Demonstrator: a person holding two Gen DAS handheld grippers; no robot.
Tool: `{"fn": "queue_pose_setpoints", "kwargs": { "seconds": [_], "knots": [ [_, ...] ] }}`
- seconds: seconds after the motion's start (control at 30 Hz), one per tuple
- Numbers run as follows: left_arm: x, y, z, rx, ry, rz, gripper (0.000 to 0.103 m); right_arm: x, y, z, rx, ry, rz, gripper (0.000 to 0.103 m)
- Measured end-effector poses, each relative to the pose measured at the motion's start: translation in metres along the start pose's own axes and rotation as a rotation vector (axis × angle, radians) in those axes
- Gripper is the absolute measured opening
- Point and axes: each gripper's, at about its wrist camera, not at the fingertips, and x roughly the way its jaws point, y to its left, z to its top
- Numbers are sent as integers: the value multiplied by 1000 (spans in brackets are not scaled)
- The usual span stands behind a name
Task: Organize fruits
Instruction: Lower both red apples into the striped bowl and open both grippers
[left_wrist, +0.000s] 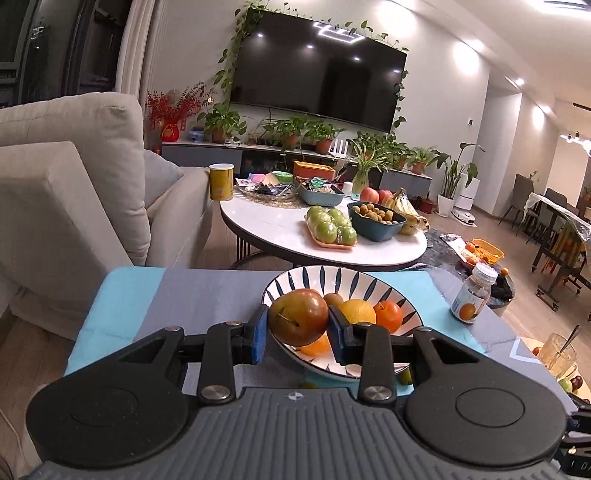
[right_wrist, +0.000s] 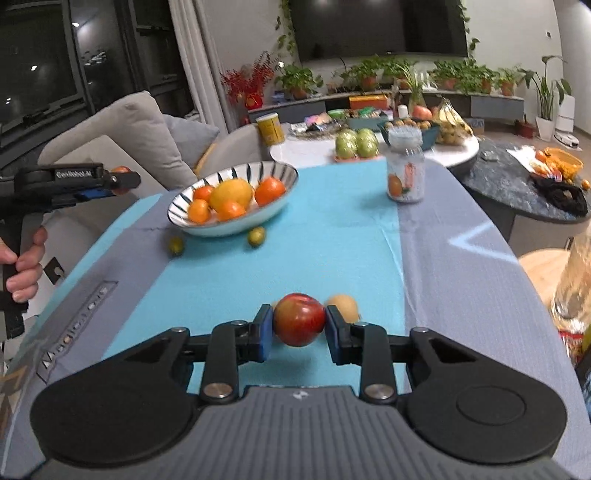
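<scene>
Left hand-held gripper (left_wrist: 297, 325) pinches a red-green apple (left_wrist: 298, 317) above the near rim of the striped bowl (left_wrist: 343, 280), which holds a lemon (right_wrist: 231, 193) and oranges (right_wrist: 269, 190); right hand-held gripper (right_wrist: 299, 326) pinches a red apple (right_wrist: 299, 319) over the near surface (right_wrist: 332, 243).

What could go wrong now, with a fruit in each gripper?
The left gripper holds its red-green apple over the striped bowl, already crowded with oranges; dropping it could knock one out. Two small green fruits lie loose beside the bowl and may roll if it is bumped.
</scene>
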Motion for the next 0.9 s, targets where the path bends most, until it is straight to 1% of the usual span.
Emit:
{"fn": "queue_pose_setpoints", "kwargs": {
  "seconds": [0.23, 0.37, 0.5, 0.63, 0.73, 0.9],
  "knots": [
    [4, -4, 2, -1, 3, -16, 31, 4, 7, 26, -19, -50, 15, 69],
    [6, -7, 1, -6, 13, -24, 31, 14, 8, 39, 2, -48, 35, 69],
    [10, -9, 1, 7, 17, -24, 31, 25, 10, 49, -3, -44, 53, 69],
    [16, -10, 4, 18, 11, -26, 31, 35, 10, 58, 1, -59, 44, 69],
    [22, -10, 5, 23, 18, -32, 31, 44, 9, 67, 14, -56, 53, 69],
    [33, -7, 3, 19, 36, -43, 31, 58, 14, 80, -9, -70, 59, 69]
  ]
}}
